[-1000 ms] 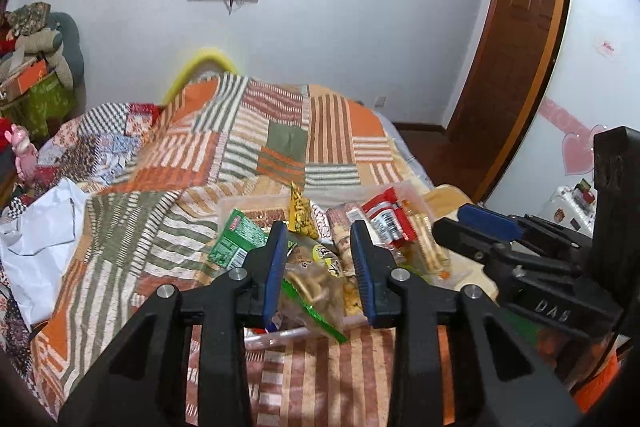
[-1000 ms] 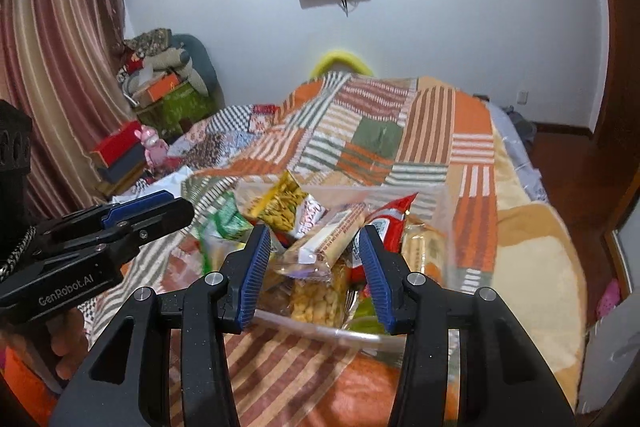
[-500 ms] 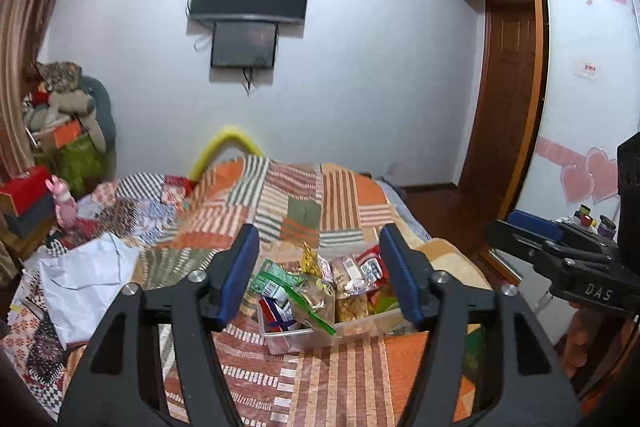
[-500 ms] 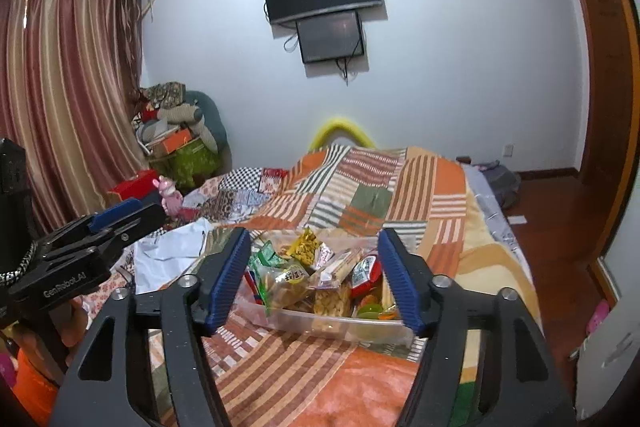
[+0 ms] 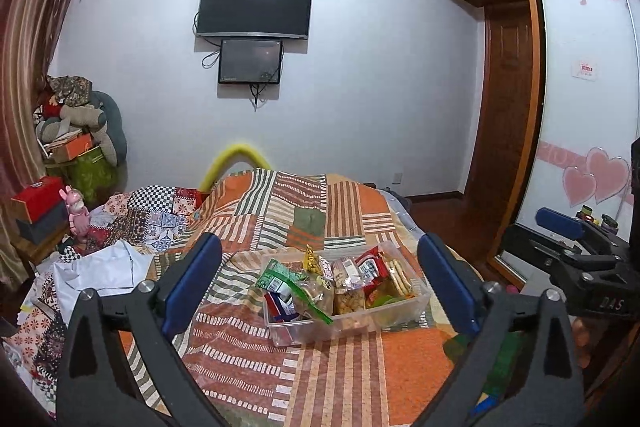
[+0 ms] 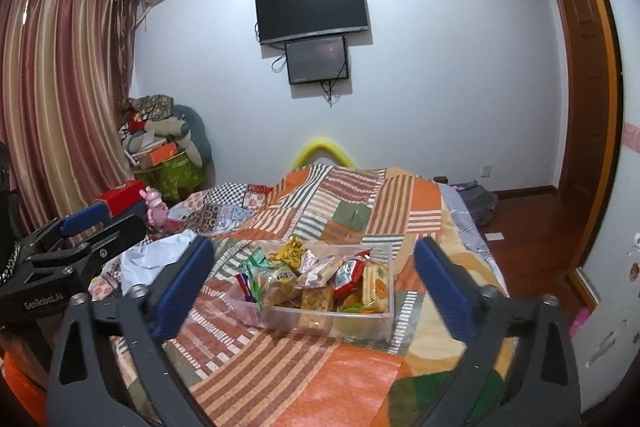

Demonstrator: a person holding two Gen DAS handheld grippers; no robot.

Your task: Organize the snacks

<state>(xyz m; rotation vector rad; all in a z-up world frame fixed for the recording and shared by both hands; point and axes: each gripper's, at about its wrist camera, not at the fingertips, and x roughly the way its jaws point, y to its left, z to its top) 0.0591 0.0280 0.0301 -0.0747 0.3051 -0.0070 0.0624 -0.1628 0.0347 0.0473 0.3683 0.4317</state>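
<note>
Both claws stand wide apart with nothing between their pads; their jaws have just been opening. My left claw (image 5: 320, 279) points slightly down at the bin (image 5: 348, 323), well short of it. My right claw (image 6: 312, 283) is tilted the same way, beside the left one. That clear bin sits on the bed (image 5: 340, 379), on its striped quilt, packed with snacks (image 6: 316, 279) standing in a row.
</note>
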